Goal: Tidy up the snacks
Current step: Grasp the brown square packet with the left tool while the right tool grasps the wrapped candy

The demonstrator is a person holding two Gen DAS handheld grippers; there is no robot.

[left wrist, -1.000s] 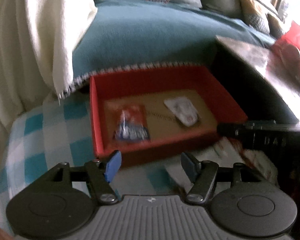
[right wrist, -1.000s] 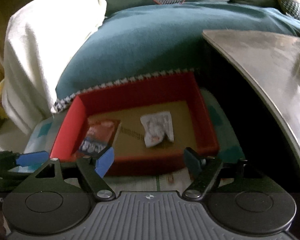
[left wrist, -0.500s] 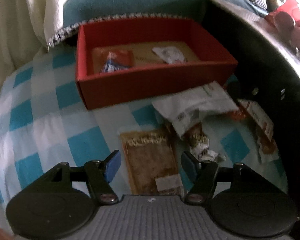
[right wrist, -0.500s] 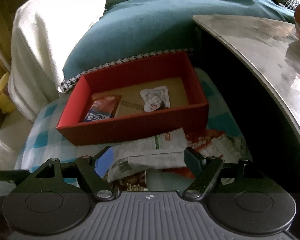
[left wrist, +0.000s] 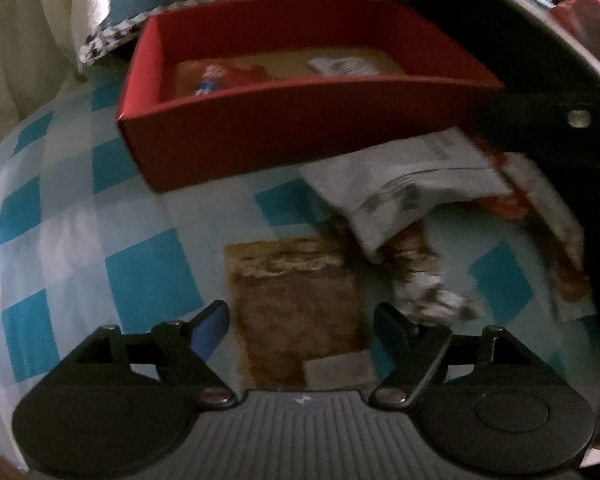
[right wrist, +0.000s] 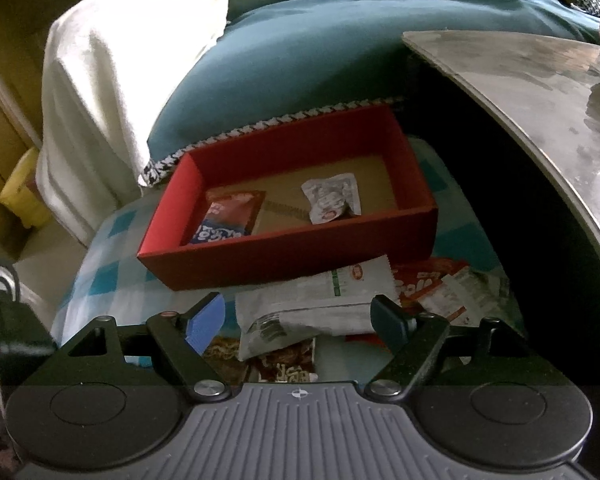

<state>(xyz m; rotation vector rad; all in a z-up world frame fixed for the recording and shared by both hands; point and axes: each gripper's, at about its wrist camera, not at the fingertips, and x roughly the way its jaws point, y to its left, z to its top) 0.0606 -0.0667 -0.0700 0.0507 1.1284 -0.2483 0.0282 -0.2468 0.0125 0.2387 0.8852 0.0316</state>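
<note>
Both grippers had pulled back from over the red box (right wrist: 288, 236) in the last second, and the loose snacks on the checked cloth (left wrist: 80, 240) in front of it came into view. The left gripper (left wrist: 300, 326) had dropped low, its jaws spread wide and empty, straddling the brown packet (left wrist: 296, 304) — by the look of it, the next pick. The right gripper (right wrist: 298, 318) hung higher, released too, gripping nothing, lined up over the white bag (right wrist: 316, 304). Two snacks already lay in the box: a red-and-blue packet (right wrist: 228, 218) at the left and a white wrapper (right wrist: 332, 196) further right. So the job looked barely started, with most of the pile still outside. The left view was smeared by motion, so no label could be read. The white bag covered part of a darker packet (left wrist: 416, 276), and the red-and-white packets (right wrist: 432, 284) beyond it ran under the dark table edge (right wrist: 540, 128), so I couldn't count how many remained.
</note>
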